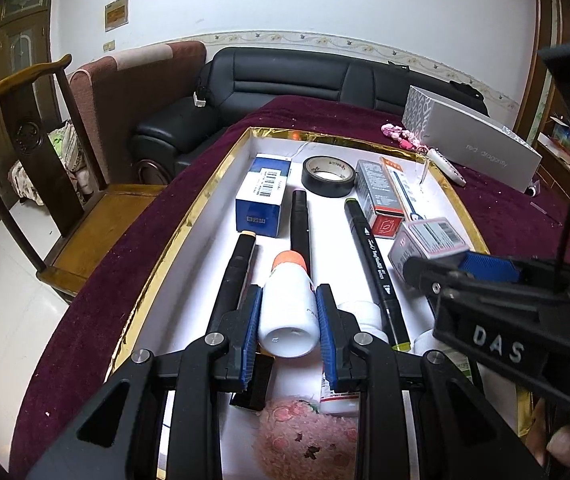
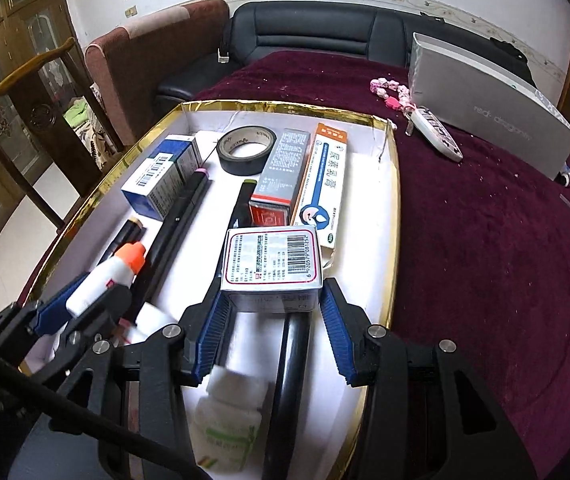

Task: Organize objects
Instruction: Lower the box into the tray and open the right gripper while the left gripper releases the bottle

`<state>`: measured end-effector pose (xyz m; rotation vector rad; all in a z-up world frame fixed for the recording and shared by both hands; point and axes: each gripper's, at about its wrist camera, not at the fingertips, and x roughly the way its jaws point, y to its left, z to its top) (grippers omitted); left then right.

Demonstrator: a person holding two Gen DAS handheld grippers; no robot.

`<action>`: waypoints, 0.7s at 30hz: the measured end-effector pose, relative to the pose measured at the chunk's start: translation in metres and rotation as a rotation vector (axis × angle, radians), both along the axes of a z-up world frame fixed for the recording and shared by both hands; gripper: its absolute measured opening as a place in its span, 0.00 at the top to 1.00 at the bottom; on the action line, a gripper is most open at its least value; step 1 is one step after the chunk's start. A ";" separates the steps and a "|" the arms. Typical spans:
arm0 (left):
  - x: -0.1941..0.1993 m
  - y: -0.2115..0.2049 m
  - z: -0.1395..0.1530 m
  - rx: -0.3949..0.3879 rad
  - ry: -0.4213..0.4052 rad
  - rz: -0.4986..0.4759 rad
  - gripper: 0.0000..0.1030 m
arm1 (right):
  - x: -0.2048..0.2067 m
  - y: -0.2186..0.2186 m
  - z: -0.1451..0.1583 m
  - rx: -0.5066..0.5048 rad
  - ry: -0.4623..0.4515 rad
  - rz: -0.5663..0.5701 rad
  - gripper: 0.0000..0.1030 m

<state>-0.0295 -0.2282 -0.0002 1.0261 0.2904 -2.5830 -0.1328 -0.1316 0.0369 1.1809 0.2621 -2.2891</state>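
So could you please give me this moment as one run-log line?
left gripper: shut on white bottle | right gripper: jaws around barcode box, contact unclear | both over gold-rimmed tray

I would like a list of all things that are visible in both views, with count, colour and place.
tray: 1, white with gold rim, on the table
bottle: 1, white with orange cap, held over the tray
markers: 3, black, lying in the tray
tape: 1, black, far part of the tray
blue box: 1, blue and white, tray's far left
grey box: 1, grey and red, beside the tape
barcode box: 1, white and grey, between the right fingers
long box: 1, white and orange, tray's right side
silver box: 1, on the cloth, far right
left gripper: black, blue pads, holds the bottle
right gripper: black, blue pads, at the barcode box
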 end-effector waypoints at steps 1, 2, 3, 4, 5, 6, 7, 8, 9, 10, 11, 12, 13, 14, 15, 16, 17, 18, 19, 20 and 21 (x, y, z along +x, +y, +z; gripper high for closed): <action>0.000 0.000 0.000 -0.002 -0.001 -0.001 0.78 | -0.001 -0.002 0.000 0.002 -0.003 0.002 0.56; -0.001 0.001 -0.001 -0.003 -0.004 -0.001 0.78 | -0.002 -0.004 -0.001 0.005 -0.005 0.006 0.56; -0.001 0.002 -0.001 -0.006 -0.006 -0.002 0.78 | -0.003 -0.007 -0.001 0.013 -0.005 0.011 0.56; -0.002 0.003 -0.002 -0.010 -0.008 -0.003 0.78 | -0.004 -0.009 -0.002 0.021 -0.006 0.013 0.56; -0.002 0.003 -0.002 -0.012 -0.009 -0.002 0.78 | -0.004 -0.010 -0.001 0.024 -0.009 0.017 0.56; -0.002 0.003 -0.002 -0.014 -0.011 -0.001 0.78 | -0.004 -0.011 -0.001 0.023 -0.012 0.019 0.56; -0.002 0.003 -0.002 -0.015 -0.010 0.000 0.78 | -0.006 -0.012 -0.001 0.024 -0.019 0.023 0.56; -0.002 0.003 -0.003 -0.016 -0.010 0.001 0.78 | -0.007 -0.013 0.000 0.024 -0.022 0.022 0.56; -0.002 0.004 -0.003 -0.018 -0.010 0.003 0.78 | -0.008 -0.014 0.000 0.024 -0.024 0.020 0.56; -0.002 0.004 -0.003 -0.020 -0.010 0.003 0.78 | -0.010 -0.015 0.000 0.028 -0.029 0.021 0.56; -0.002 0.004 -0.003 -0.021 -0.010 0.004 0.78 | -0.011 -0.016 -0.001 0.032 -0.034 0.023 0.56; -0.002 0.004 -0.003 -0.022 -0.010 0.004 0.78 | -0.012 -0.017 -0.001 0.034 -0.038 0.024 0.56; -0.002 0.004 -0.003 -0.022 -0.010 0.004 0.78 | -0.013 -0.018 -0.002 0.037 -0.042 0.025 0.56; -0.003 0.004 -0.002 -0.024 -0.011 0.005 0.78 | -0.014 -0.020 -0.002 0.040 -0.049 0.027 0.56; -0.003 0.004 -0.003 -0.025 -0.012 0.005 0.78 | -0.015 -0.021 -0.003 0.042 -0.057 0.029 0.56; -0.003 0.004 -0.003 -0.025 -0.015 0.004 0.78 | -0.016 -0.022 -0.003 0.043 -0.064 0.030 0.56; -0.004 0.004 -0.004 -0.024 -0.017 0.004 0.78 | -0.017 -0.023 -0.002 0.045 -0.069 0.032 0.56; -0.004 0.004 -0.004 -0.024 -0.019 0.003 0.78 | -0.018 -0.025 -0.002 0.049 -0.071 0.034 0.56; -0.004 0.004 -0.004 -0.022 -0.021 0.003 0.78 | -0.018 -0.027 -0.002 0.055 -0.070 0.035 0.56; -0.004 0.004 -0.005 -0.023 -0.021 0.003 0.78 | -0.018 -0.029 -0.002 0.063 -0.069 0.036 0.56; -0.004 0.004 -0.005 -0.024 -0.022 0.003 0.78 | -0.019 -0.030 -0.002 0.064 -0.071 0.036 0.56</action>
